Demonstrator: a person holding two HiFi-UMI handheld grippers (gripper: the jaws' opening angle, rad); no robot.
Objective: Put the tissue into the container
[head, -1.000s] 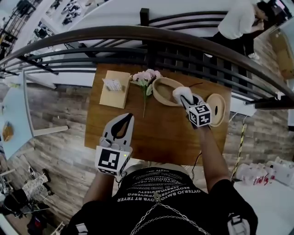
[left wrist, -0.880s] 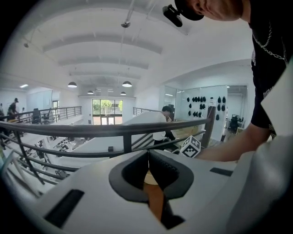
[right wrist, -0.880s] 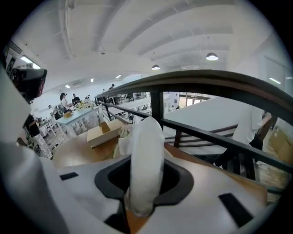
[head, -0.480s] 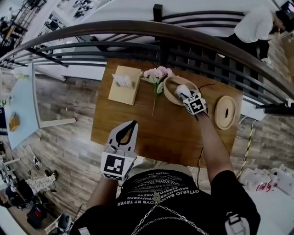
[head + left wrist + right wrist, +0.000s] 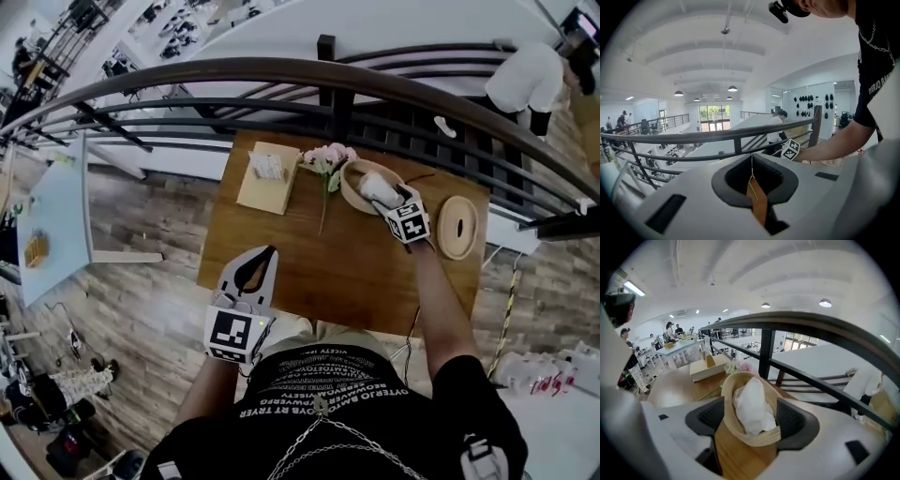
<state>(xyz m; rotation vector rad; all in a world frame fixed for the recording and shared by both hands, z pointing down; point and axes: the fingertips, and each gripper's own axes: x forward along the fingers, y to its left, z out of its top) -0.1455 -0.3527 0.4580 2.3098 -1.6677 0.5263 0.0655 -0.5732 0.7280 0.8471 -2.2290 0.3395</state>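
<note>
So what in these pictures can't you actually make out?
Head and right gripper views: floor of the oval light-wood bowl, covered by the crumpled white tissue.
Head view: bowl's near rim, behind the right tongs, whose jaws are opening with the tissue between them.
Left gripper view: brown wooden table, blocked by the shut left tongs; only a sliver shows.
Head view: print on the tan tissue box, too small.

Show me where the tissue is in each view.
Head view: right of centre, up the table, tissue inside the wooden container, at the right claw's opening jaws.
Left gripper view: not in it.
Right gripper view: centre, tissue in the container, between the jaws.
Shared landmark: the dark railing.
</note>
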